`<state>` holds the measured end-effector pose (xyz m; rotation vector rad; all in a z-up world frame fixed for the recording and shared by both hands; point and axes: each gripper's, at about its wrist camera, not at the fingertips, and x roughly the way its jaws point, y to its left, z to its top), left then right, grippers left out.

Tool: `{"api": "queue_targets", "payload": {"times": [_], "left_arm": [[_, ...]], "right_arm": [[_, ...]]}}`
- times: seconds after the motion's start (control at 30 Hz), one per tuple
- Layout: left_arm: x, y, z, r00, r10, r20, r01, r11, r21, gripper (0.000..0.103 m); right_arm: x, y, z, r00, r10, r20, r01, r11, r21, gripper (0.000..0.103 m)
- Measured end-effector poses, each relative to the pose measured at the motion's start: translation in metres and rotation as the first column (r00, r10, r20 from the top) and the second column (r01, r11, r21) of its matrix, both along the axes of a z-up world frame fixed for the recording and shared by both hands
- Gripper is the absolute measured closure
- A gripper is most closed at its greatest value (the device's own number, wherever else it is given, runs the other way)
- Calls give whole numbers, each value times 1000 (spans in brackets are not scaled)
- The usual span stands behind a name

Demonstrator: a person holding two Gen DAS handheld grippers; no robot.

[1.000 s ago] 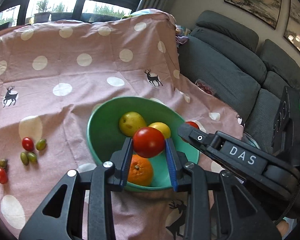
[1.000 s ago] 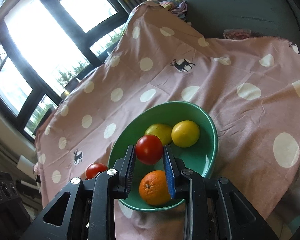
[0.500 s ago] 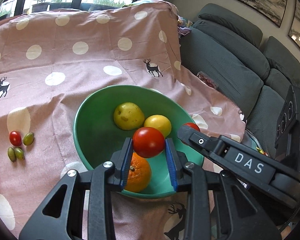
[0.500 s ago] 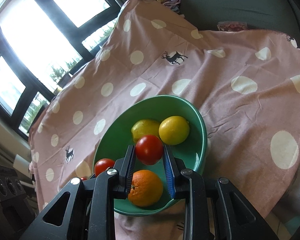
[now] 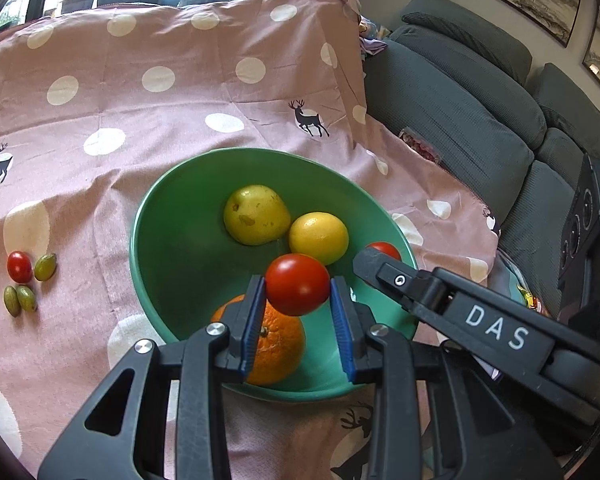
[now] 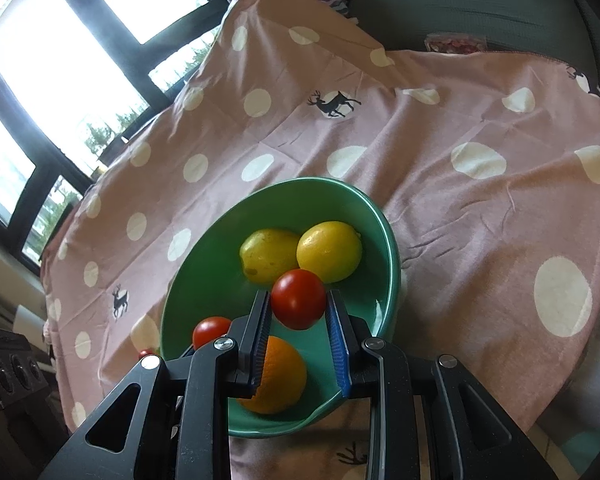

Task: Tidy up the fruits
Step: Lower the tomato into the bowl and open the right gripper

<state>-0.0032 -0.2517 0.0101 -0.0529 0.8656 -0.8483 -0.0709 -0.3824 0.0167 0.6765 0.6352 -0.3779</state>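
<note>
Right gripper (image 6: 299, 304): clamping a red tomato (image 6: 299, 298) at lower centre
Green bowl (image 6: 388, 240): sitting below it, holding an orange (image 6: 282, 380) and two lemons (image 6: 328, 251)
Second tomato (image 6: 210, 330): showing at the bowl's left rim
Cloth (image 6: 480, 220): pink, dotted, spreading across the frame

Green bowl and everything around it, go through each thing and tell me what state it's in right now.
Green bowl: upright on the cloth, holding three fruits.
Orange: loose in the bowl.
Lemon: in the bowl, touching the yellow-green fruit.
Yellow-green fruit: resting in the bowl.
Left hand-held gripper: shut on a tomato over the bowl.
Right hand-held gripper: shut on a second tomato over the bowl.
Small tomatoes and olives: loose on the cloth.
</note>
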Motion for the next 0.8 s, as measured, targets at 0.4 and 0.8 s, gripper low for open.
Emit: {"api": "queue_targets", "payload": {"times": [0.4, 0.8], "left_arm": [[2, -2, -6, 1000, 7, -4, -7, 1000, 24, 70], [3, 9, -1, 1000, 24, -7, -24, 1000, 17, 61]], "right_arm": [[4, 2, -4, 999, 1, -37, -2, 1000, -11, 73], [5, 4, -5, 999, 17, -29, -16, 1000, 26, 69]]}}
